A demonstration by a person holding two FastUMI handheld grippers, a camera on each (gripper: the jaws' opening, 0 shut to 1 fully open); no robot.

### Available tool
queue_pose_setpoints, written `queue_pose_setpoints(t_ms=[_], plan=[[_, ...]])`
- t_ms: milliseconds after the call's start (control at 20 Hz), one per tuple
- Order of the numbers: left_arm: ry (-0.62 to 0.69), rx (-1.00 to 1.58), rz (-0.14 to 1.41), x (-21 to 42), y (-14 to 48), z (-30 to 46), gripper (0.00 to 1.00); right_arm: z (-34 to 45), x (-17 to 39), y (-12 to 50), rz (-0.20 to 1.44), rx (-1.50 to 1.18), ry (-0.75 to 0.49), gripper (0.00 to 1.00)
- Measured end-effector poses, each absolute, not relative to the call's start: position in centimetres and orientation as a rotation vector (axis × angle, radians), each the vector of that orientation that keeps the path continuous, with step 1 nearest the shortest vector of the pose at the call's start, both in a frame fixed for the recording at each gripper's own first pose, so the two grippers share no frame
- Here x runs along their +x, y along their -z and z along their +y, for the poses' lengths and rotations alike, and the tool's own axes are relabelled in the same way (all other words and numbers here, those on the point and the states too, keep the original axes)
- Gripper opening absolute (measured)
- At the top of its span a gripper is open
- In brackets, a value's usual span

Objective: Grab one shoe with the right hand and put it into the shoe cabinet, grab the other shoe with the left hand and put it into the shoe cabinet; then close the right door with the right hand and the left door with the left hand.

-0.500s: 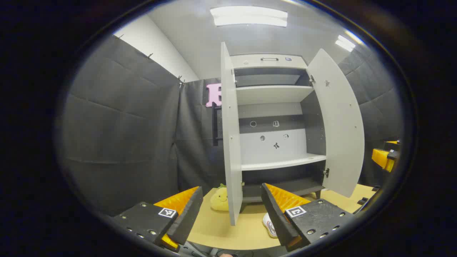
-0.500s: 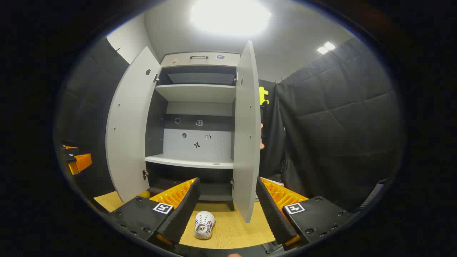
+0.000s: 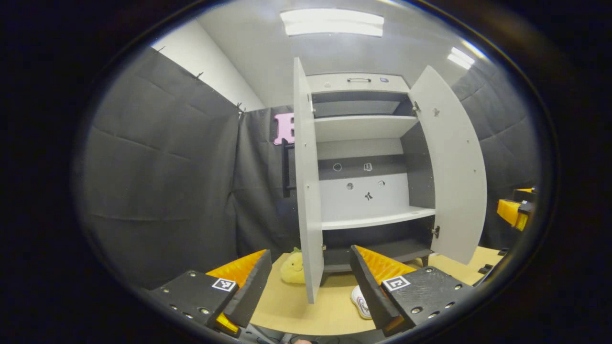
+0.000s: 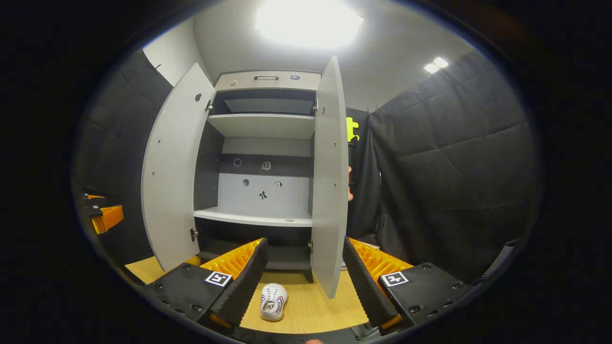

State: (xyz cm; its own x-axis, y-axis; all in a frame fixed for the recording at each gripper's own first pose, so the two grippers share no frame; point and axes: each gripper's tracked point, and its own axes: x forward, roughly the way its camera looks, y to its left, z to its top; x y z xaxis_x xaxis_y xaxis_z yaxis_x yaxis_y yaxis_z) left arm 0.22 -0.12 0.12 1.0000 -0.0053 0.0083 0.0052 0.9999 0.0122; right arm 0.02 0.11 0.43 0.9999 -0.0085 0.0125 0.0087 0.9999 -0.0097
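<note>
The shoe cabinet (image 4: 264, 143) stands upright on the wooden table, its carcass dark inside with pale grey shelves, and both its pale grey doors, the left door (image 4: 174, 167) and the right door (image 4: 330, 177), are swung wide open. A small white shoe (image 4: 273, 301) with red and blue side stripes lies on the table in front of the cabinet, toe pointing toward it. In the left gripper view a white shoe (image 3: 359, 301) lies on the table near the cabinet's foot, partly hidden, so its pose is unclear.

The shoe (image 4: 273, 301) is white with red and blue stripes. The shoe cabinet (image 4: 260, 143) is grey and white. The worktop (image 4: 315, 308) is light wood. The toy (image 3: 293, 268) is yellow. The fingers (image 4: 239, 267) are orange and black.
</note>
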Motion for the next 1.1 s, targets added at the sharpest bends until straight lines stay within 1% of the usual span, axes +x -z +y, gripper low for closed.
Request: queue_pose_setpoints(t_ms=[300,500,850,1100], plan=[[0.007,0.019,-0.013,0.6,-0.3,-0.3,0.94,0.5,0.6,-0.3,-0.01,-0.009,0.001,0.97],[0.0,0.025,-0.016,1.2,-0.2,-0.2,0.94,1.4,2.4,0.2,0.001,-0.009,-0.018,0.97],[-0.029,0.037,0.003,2.6,0.7,0.2,0.94,4.3,8.6,3.4,0.077,-0.012,-0.083,0.98],[-0.066,0.054,0.02,3.9,1.4,0.6,0.94,6.0,12.9,7.3,0.163,-0.014,-0.127,0.98]])
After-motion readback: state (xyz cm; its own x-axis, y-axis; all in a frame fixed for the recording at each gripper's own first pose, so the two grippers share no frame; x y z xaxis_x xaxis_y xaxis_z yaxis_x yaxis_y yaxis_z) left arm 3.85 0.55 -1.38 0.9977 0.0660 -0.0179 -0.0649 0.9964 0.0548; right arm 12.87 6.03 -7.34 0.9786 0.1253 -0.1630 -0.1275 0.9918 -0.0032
